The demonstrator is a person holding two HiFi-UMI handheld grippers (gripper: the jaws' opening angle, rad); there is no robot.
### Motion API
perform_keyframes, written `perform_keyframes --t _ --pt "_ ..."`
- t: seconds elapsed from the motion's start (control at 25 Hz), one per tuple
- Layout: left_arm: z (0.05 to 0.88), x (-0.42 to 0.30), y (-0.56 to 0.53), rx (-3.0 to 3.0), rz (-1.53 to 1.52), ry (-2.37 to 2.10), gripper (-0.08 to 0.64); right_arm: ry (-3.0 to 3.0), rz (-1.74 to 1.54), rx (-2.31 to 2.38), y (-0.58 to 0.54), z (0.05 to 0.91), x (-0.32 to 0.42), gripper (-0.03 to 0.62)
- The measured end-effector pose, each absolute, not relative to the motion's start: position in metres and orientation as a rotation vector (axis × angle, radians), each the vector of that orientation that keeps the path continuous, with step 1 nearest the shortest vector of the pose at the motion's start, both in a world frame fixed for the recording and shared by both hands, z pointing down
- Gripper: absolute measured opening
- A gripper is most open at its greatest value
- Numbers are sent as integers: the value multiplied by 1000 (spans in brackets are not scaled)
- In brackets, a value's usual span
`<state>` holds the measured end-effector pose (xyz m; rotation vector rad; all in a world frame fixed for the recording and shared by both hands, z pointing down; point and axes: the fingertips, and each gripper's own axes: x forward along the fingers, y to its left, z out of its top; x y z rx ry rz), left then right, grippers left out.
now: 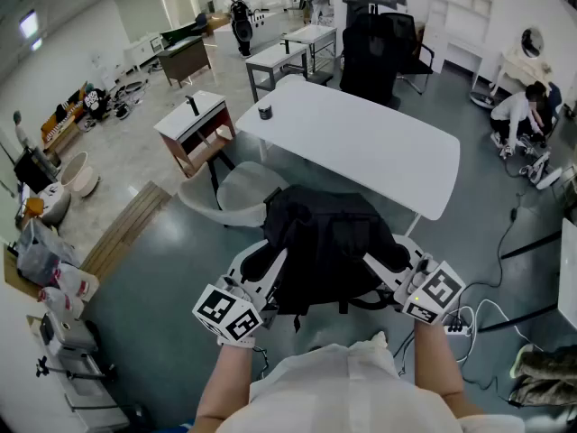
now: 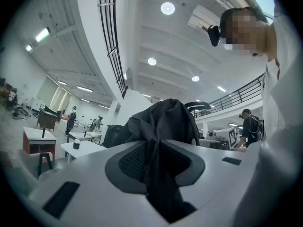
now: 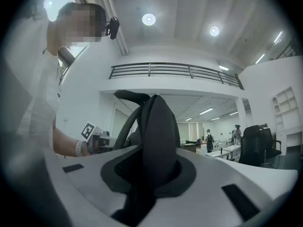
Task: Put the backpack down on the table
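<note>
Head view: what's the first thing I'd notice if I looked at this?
The big black backpack, held up low in the middle, with the left gripper and the right gripper each clamped on its fabric. Just beyond it stands a long white table with a small dark pot at its left end.

Counter (image 1: 379, 152) top wide open ahead
Only a small dark cup (image 1: 264, 111) sits at its far-left corner, and a grey chair (image 1: 239, 192) crowds the near-left edge.
</note>
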<state>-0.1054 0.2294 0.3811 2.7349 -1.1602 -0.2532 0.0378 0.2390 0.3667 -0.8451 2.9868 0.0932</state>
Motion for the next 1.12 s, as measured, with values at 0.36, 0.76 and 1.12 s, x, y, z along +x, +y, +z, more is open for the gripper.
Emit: perform_keyframes --t 0.36,0.76,1.12 --pt "379 -104 242 2732 -259 -1136 109 2987 94 -855 251 364 39 75" --pt "380 -103 246 2734 -248 -1130 109 2964 39 -817 257 365 40 78" --pt "391 -106 247 2696 -238 -1135 109 2968 -1 -802 257 374 37 77"
